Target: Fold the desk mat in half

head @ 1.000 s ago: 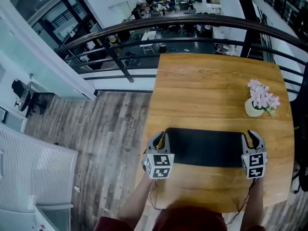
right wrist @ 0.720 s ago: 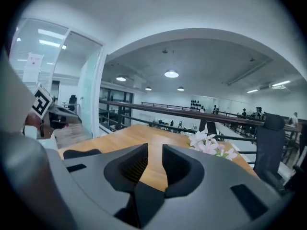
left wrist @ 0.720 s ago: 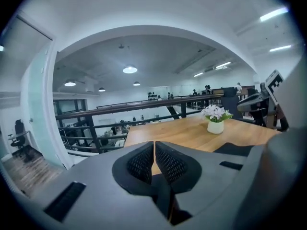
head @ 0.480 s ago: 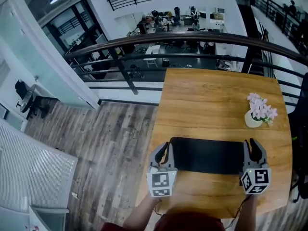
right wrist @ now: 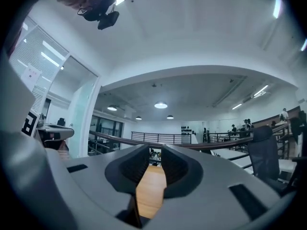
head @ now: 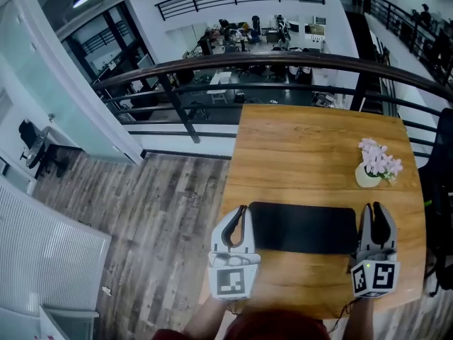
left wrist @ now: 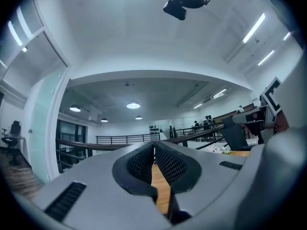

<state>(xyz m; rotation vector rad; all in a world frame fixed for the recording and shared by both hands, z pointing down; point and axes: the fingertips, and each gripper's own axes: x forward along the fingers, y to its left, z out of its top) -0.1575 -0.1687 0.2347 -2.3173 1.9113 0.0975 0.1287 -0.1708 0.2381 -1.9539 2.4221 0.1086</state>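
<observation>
The black desk mat (head: pixel 303 228) lies flat as a narrow rectangle on the near part of the wooden table (head: pixel 311 144). My left gripper (head: pixel 241 210) sits at the mat's left end, over the table's left edge, pointing away from me. Its jaws are shut; in the left gripper view (left wrist: pixel 154 146) only wood shows past the pads. My right gripper (head: pixel 374 208) sits at the mat's right end. Its jaws are closing but still stand apart, and in the right gripper view (right wrist: pixel 154 153) nothing lies between them, only bare tabletop.
A small white pot with pink flowers (head: pixel 374 167) stands on the table at the right, beyond the mat. A dark curved railing (head: pixel 283 61) runs past the table's far edge. Left of the table there is a drop to a wood-plank floor (head: pixel 156 218).
Both grippers stay at the mat's ends, but their marker cubes now look larger and nearer to me. The mat itself has not moved on the table.
</observation>
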